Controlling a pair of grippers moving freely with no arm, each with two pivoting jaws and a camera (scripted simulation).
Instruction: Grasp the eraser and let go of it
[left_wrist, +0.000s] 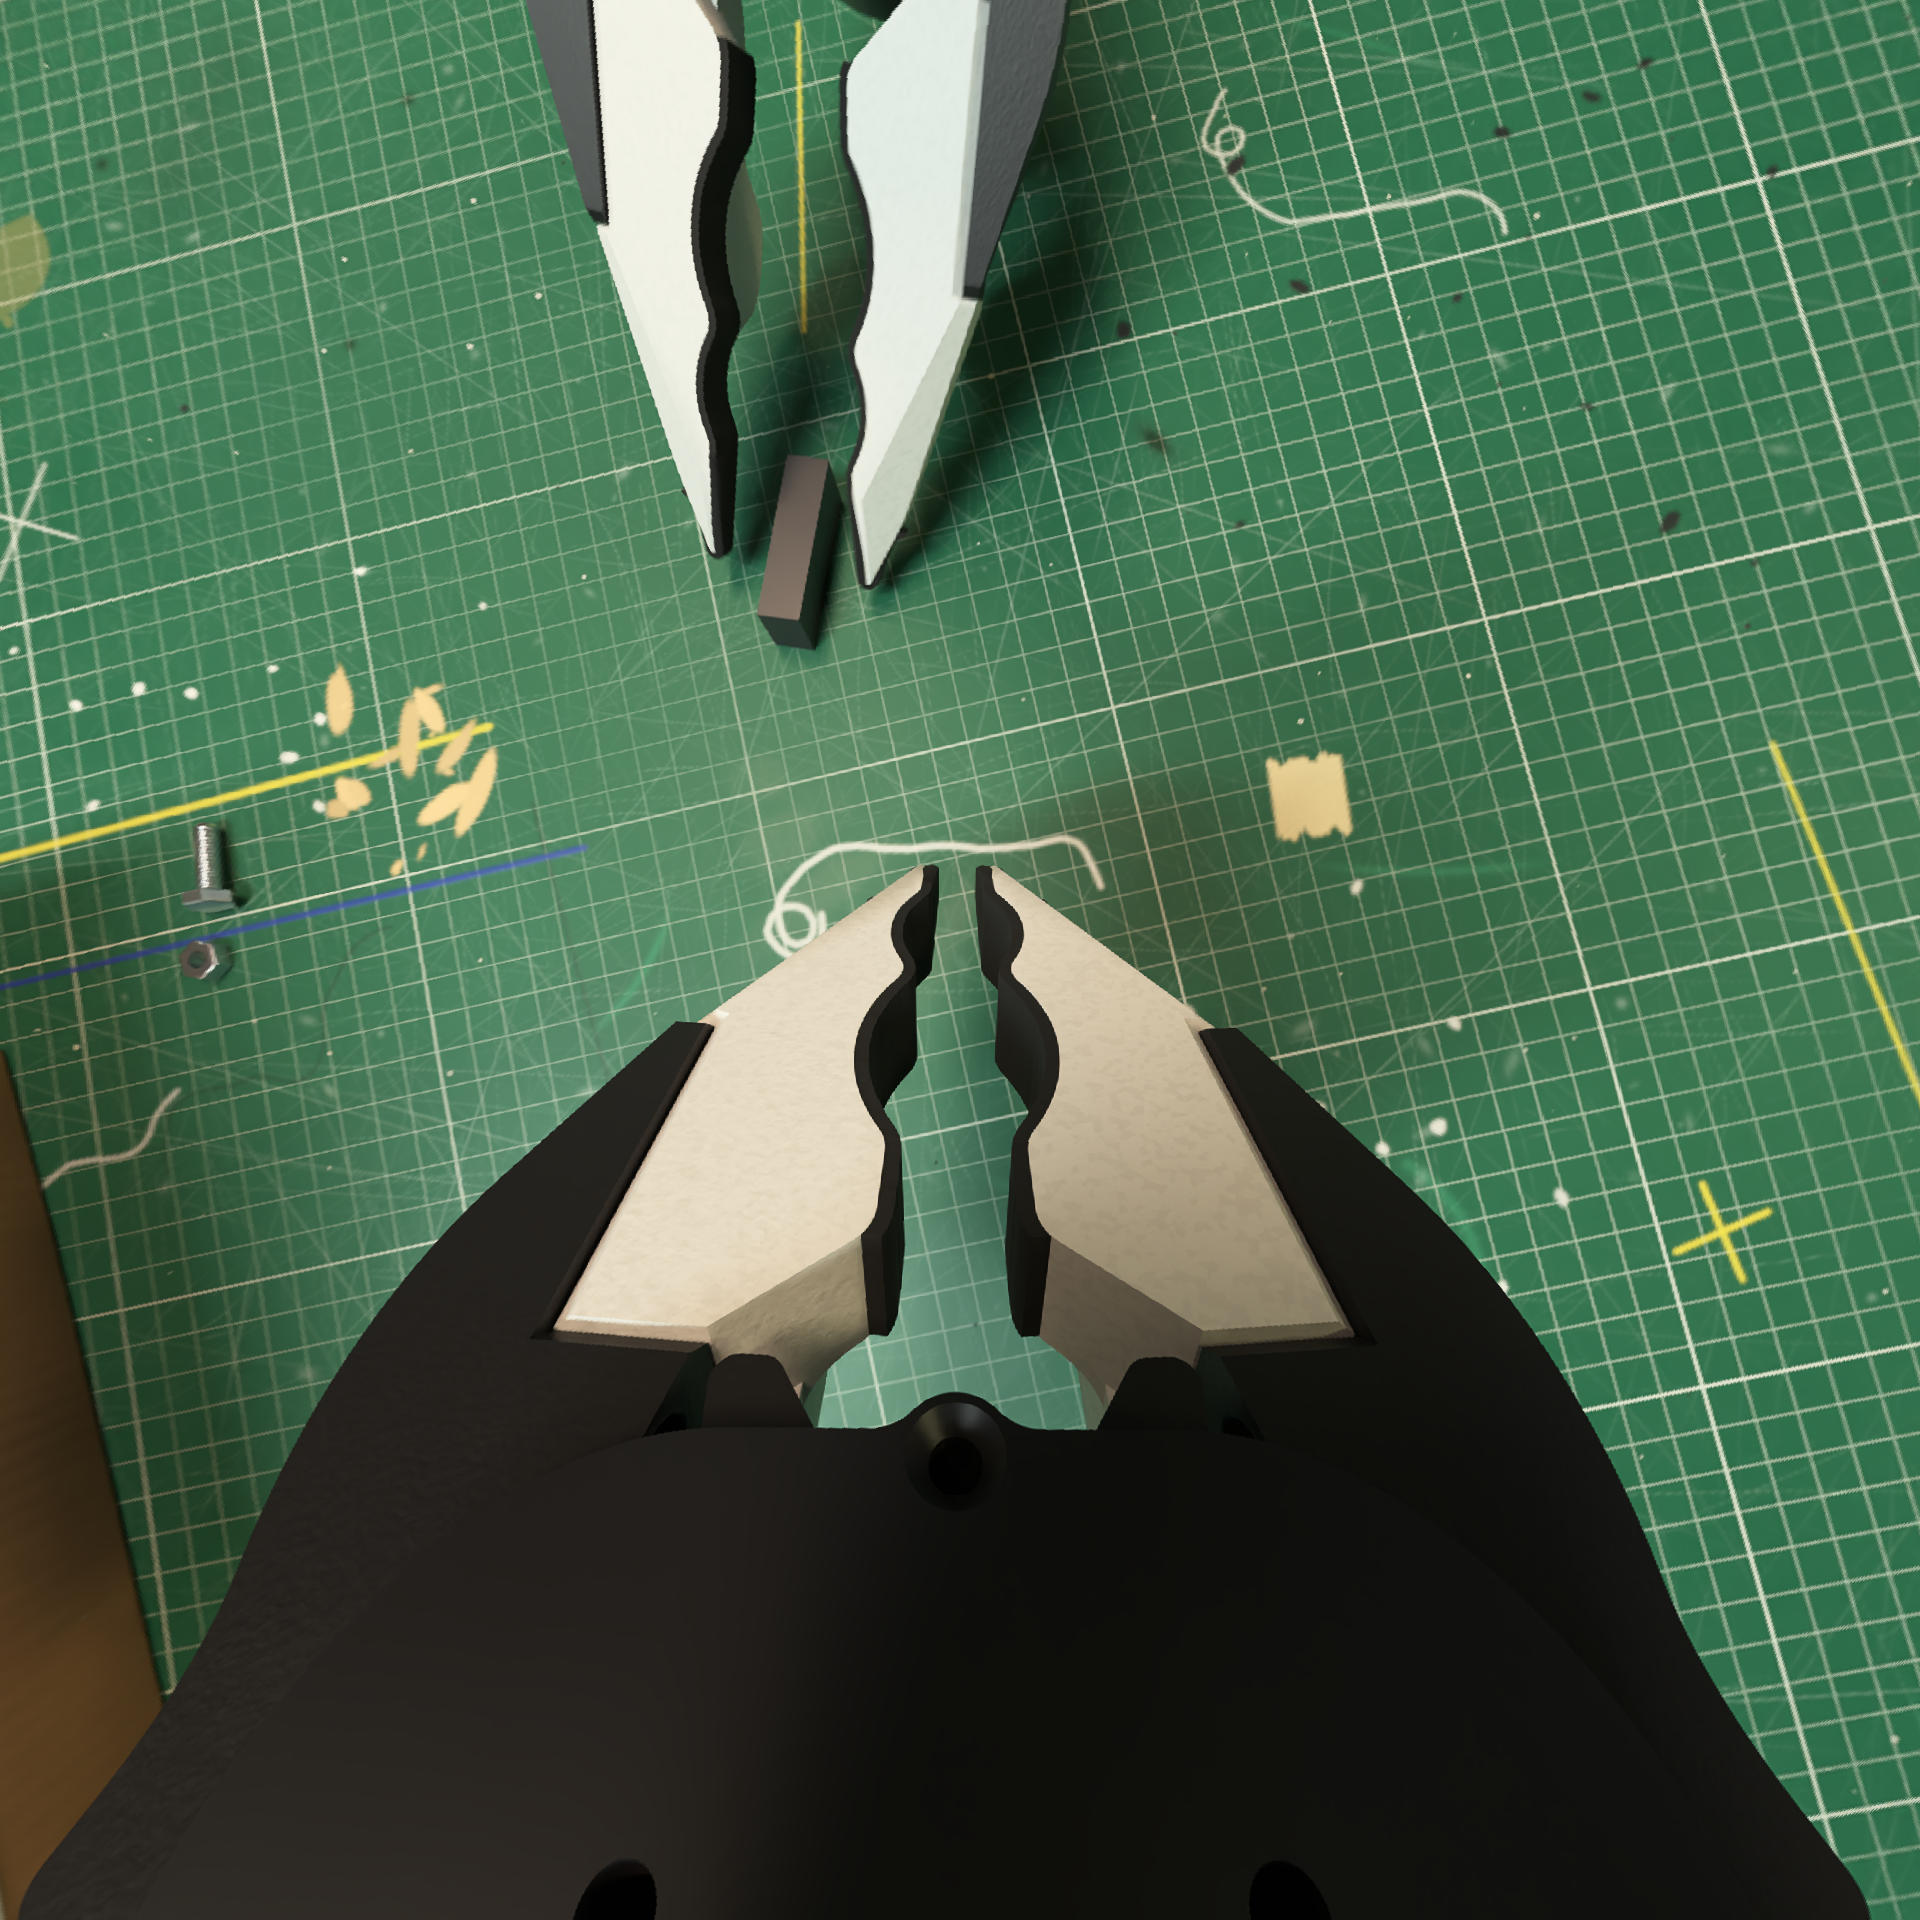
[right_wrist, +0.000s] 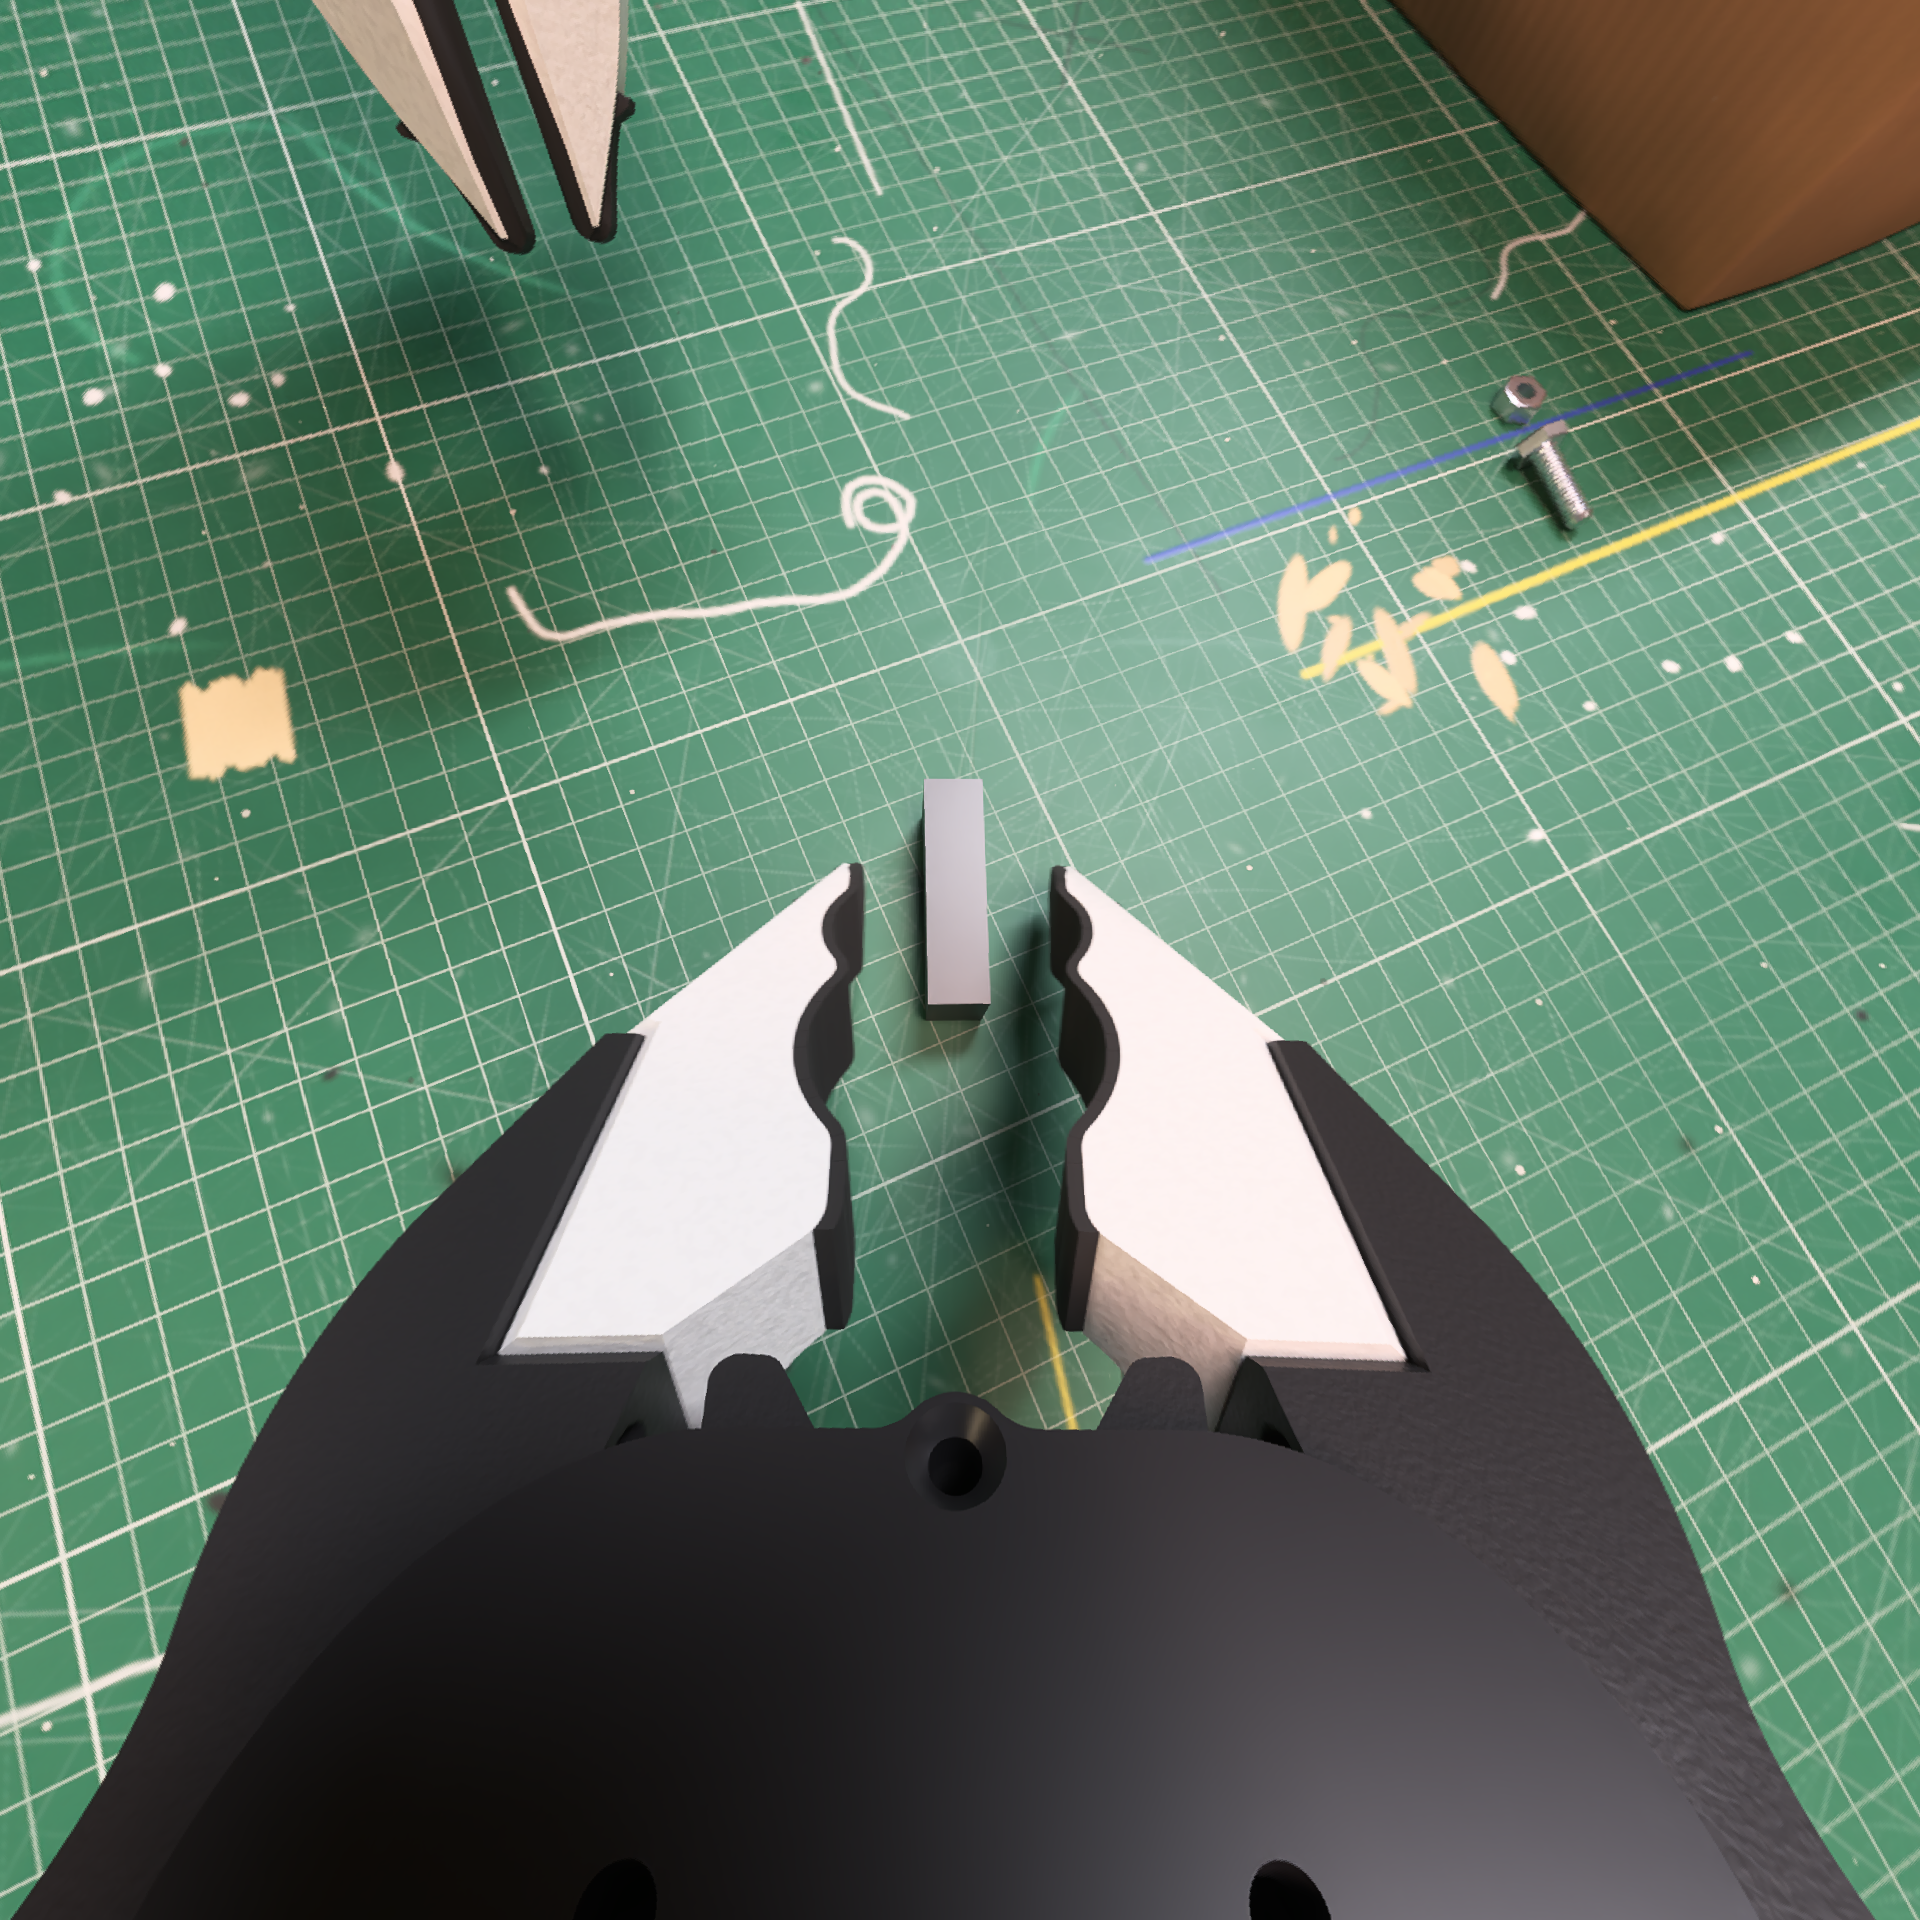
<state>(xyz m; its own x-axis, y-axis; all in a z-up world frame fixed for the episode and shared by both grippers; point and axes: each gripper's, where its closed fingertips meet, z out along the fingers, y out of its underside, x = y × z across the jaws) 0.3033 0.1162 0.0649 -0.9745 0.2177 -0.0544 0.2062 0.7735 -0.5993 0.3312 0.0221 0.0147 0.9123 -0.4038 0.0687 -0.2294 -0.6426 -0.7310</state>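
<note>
Two views examined, left wrist first, then right wrist.

Left wrist view, left gripper (left_wrist: 957, 873): beige fingers with black wavy pads, tips narrowly apart, nothing between them; it sits above the green cutting mat (left_wrist: 1455, 582).
Left wrist view, right gripper (left_wrist: 796, 566): enters from the far side, white fingers pointing toward the camera, tips apart on either side of the eraser.
Left wrist view, eraser (left_wrist: 798, 556): a slim grey block lying flat on the mat, its far part between the right gripper's fingertips, a visible gap on each side; contact cannot be confirmed.
Left wrist view, bolt (left_wrist: 211, 868): metal, lying on the mat toward the left, with a small nut (left_wrist: 201, 959) just beside its head.
Left wrist view, string (left_wrist: 914, 883): white, looped, lying on the mat under the left gripper's tips.
Left wrist view, wood shavings (left_wrist: 416, 753): pale flakes scattered beyond the bolt.

Right wrist view, right gripper (right_wrist: 954, 883): moderately spread, jaws standing clear of the eraser (right_wrist: 955, 899) on both sides; nothing held.
Right wrist view, eraser position: flat on the mat, lengthwise between the fingertips, its far end past them.
Right wrist view, left gripper (right_wrist: 556, 234): far left, tips close together, above the mat.
Right wrist view, brown box (right_wrist: 1714, 135): at the far right corner of the mat.
Right wrist view, tape scrap (right_wrist: 237, 722): tan, on the mat to the left.
</note>
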